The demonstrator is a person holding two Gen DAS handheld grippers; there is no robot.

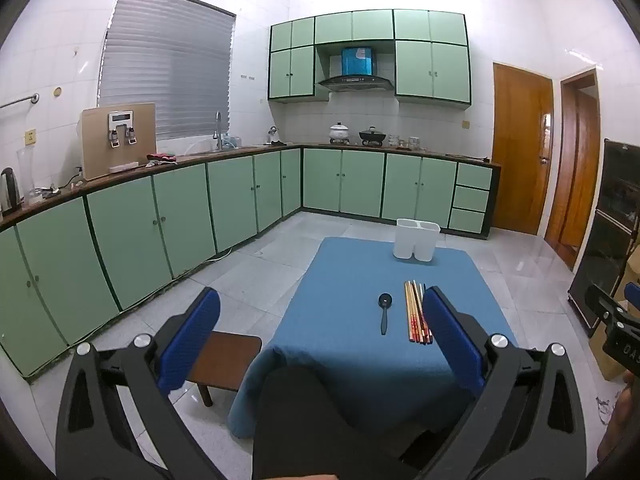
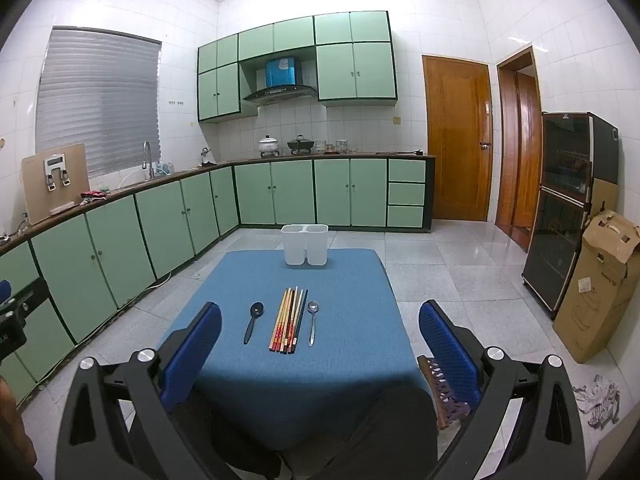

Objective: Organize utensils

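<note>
On a blue-clothed table (image 2: 340, 360) lie a black spoon (image 2: 253, 321), a bundle of chopsticks (image 2: 289, 319) and a metal spoon (image 2: 312, 321), side by side. A white two-compartment holder (image 2: 305, 244) stands at the far edge. The black spoon (image 1: 385, 312), chopsticks (image 1: 418, 311) and holder (image 1: 416, 239) also show in the left wrist view. My left gripper (image 1: 320, 300) is open and empty, held back above the near left of the table. My right gripper (image 2: 320, 308) is open and empty above the near edge.
Green kitchen cabinets (image 2: 160, 224) run along the left and back walls. A brown stool (image 1: 224, 360) stands left of the table. A woven stool (image 2: 442, 390) stands to its right. A black cabinet (image 2: 568, 208) and a cardboard box (image 2: 600, 284) are on the right.
</note>
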